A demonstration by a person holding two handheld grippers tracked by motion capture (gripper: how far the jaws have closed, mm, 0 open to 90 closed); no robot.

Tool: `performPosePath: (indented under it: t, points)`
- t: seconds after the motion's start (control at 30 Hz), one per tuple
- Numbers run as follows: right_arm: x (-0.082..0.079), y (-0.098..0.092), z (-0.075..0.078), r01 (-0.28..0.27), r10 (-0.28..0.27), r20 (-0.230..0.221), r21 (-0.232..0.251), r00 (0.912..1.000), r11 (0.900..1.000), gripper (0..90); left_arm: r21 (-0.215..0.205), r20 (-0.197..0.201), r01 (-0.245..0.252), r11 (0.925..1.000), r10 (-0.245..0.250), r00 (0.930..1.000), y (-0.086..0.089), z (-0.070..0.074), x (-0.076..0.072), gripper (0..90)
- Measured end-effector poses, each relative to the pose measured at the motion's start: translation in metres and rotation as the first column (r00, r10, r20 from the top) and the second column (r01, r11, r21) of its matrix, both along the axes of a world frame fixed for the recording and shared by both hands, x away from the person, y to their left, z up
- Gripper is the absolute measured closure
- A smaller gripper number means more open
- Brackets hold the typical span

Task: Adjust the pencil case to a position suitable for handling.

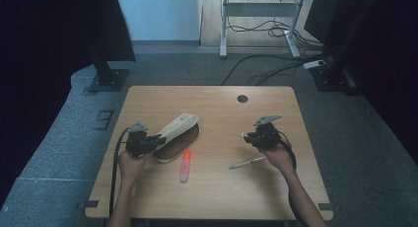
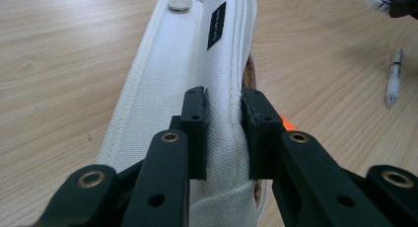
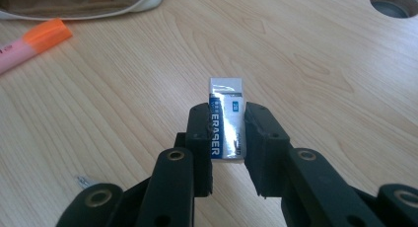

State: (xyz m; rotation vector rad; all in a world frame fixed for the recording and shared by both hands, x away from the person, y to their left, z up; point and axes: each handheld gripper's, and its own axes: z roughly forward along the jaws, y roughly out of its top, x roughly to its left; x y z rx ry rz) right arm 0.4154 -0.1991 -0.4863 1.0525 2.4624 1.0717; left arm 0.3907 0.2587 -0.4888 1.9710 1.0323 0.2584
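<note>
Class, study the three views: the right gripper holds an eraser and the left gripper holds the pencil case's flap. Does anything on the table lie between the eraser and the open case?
Nothing visible blocks it. The eraser sits in the right gripper above bare table. The highlighter and pen lie nearer the person, off the line to the pencil case, whose flap the left gripper pinches.

I work at a bare wooden worktop (image 1: 212, 187) in what looks like a lab or recording room: grey carpet (image 1: 345, 138), black stands (image 1: 106, 74) bolted to floor plates, loose cables (image 1: 266, 64) trailing under a metal-framed desk (image 1: 259, 19) behind.
</note>
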Motion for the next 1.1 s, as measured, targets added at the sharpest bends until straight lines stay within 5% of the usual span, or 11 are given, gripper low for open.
performPosePath:
  t: [1.1]
  points:
    - [0.027,0.079,-0.004,-0.085,0.085,0.013,-0.004,0.9963,0.996,72.3,-0.002,0.001,0.001,1.0000,-0.001,1.0000,-0.001,0.000,0.000,73.7]
